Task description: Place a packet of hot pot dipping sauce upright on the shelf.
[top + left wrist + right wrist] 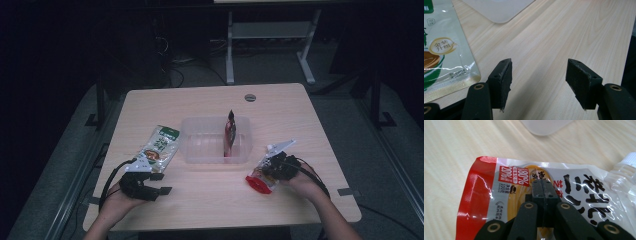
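Right gripper [543, 185]: jaws pressed together with no gap showing; in the right gripper view they sit over the red-and-white spouted pouch [564, 195], and whether a fold of its film is pinched between the pads cannot be told.
Right gripper, high view [270, 167]: held low over the table's right front part, with the pouch [260, 181] showing under and in front of it.
Red-and-white spouted pouch: glossy film with a red end band and large black lettering; its white screw cap [630, 158] is cut off at the picture's edge and its lower part is hidden behind the jaws.
Left gripper [539, 82]: jaws standing well apart with only bare wood between them, gripping nothing.
Left gripper, high view [159, 183]: at the table's left front, just beside the near end of the green-and-white packet [160, 146].
Green-and-white packet [441, 50]: lying flat on the table, cut off by the left and top edges in the left gripper view.
Clear plastic tub [197, 147]: mid-table between the two grippers; a red sachet [230, 135] stands on edge inside it, its print too small to read.
Table [280, 105]: pale wood, with a round grey cap [250, 97] near its far edge.
Surroundings: dark, little to make out beyond the white frame legs.
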Demonstrator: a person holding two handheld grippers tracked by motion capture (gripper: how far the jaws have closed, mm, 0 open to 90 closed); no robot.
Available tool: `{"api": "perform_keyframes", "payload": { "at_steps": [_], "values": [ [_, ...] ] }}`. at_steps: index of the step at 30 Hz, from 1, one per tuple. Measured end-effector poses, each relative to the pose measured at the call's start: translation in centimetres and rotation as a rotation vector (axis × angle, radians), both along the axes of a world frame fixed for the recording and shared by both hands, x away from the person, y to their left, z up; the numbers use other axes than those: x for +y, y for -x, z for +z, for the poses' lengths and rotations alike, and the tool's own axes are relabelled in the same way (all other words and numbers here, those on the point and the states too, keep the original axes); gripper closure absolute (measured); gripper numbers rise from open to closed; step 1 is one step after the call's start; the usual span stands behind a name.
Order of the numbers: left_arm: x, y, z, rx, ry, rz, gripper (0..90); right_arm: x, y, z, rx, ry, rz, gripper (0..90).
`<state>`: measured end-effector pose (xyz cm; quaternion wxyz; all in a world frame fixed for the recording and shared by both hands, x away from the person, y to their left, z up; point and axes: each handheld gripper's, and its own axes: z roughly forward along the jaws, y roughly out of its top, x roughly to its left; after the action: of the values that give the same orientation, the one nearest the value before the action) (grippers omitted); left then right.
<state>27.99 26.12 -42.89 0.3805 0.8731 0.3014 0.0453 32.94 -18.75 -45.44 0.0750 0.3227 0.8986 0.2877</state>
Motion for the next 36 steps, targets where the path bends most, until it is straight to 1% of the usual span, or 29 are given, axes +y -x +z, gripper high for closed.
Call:
{"api": "perform_keyframes", "payload": {
  "at_steps": [1, 2, 3, 5, 6, 8, 9, 12, 14, 17, 18, 20, 26, 28, 30, 36],
  "values": [
    [-0.1, 0.1, 0.0, 0.003, 0.005, 0.001, 37.4, 0.0, 0.1, 0.0, -0.007, -0.002, 0.005, 90.0],
    [-0.1, 0.1, 0.0, -0.003, 0.001, -0.005, 37.4, -0.1, 0.3, 0.1, -0.011, -0.007, 0.008, 90.0],
    [-0.1, 0.1, 0.0, -0.002, 0.000, -0.006, 37.5, -0.2, 0.4, 0.4, -0.014, -0.015, 0.010, 90.0],
    [-0.2, 0.2, 0.0, -0.001, -0.004, -0.012, 37.5, -0.7, 0.4, 1.0, -0.033, -0.028, 0.004, 90.0],
    [-0.1, 0.1, 0.0, -0.005, -0.010, -0.022, 37.5, -1.0, 0.4, 1.3, -0.045, -0.027, -0.009, 90.0],
    [-0.2, 0.1, -0.1, -0.003, -0.007, -0.020, 37.5, -1.9, 0.2, 1.7, -0.069, -0.028, -0.036, 90.0],
    [-0.2, 0.1, -0.1, -0.003, -0.007, -0.021, 37.5, -2.4, 0.1, 1.7, -0.072, -0.026, -0.050, 90.0],
    [-0.3, 0.1, 0.0, -0.006, -0.017, -0.031, 37.6, -3.3, -0.2, 1.3, -0.055, -0.019, -0.074, 90.0],
    [-0.4, 0.1, -0.1, -0.002, -0.011, -0.030, 37.6, -3.3, -0.4, 0.5, -0.042, 0.008, -0.062, 90.0],
    [-0.6, 0.2, -0.2, 0.006, -0.013, -0.035, 37.6, -3.2, -0.7, 0.2, -0.013, -0.003, -0.059, 90.0],
    [-0.6, 0.1, -0.2, 0.000, -0.016, -0.040, 37.6, -3.2, -0.8, 0.2, -0.007, -0.002, -0.059, 90.0],
    [-0.7, 0.2, -0.2, 0.003, -0.015, -0.039, 37.6, -3.1, -0.8, 0.1, 0.007, -0.005, -0.056, 90.0],
    [-0.8, 0.2, -0.2, 0.008, -0.018, -0.048, 37.6, -2.4, -0.2, 0.0, 0.013, 0.005, -0.017, 90.0],
    [-0.9, 0.2, -0.3, 0.008, -0.018, -0.047, 37.6, -1.9, -0.2, 0.0, 0.026, -0.004, 0.005, 90.0],
    [-0.9, 0.2, -0.3, 0.009, -0.017, -0.048, 37.6, -1.4, -0.1, -0.1, 0.034, -0.013, 0.028, 90.0],
    [-1.0, 0.2, -0.3, 0.010, -0.020, -0.054, 37.6, 1.1, 0.8, -0.1, 0.042, -0.009, 0.107, 90.0]
  ]
}}
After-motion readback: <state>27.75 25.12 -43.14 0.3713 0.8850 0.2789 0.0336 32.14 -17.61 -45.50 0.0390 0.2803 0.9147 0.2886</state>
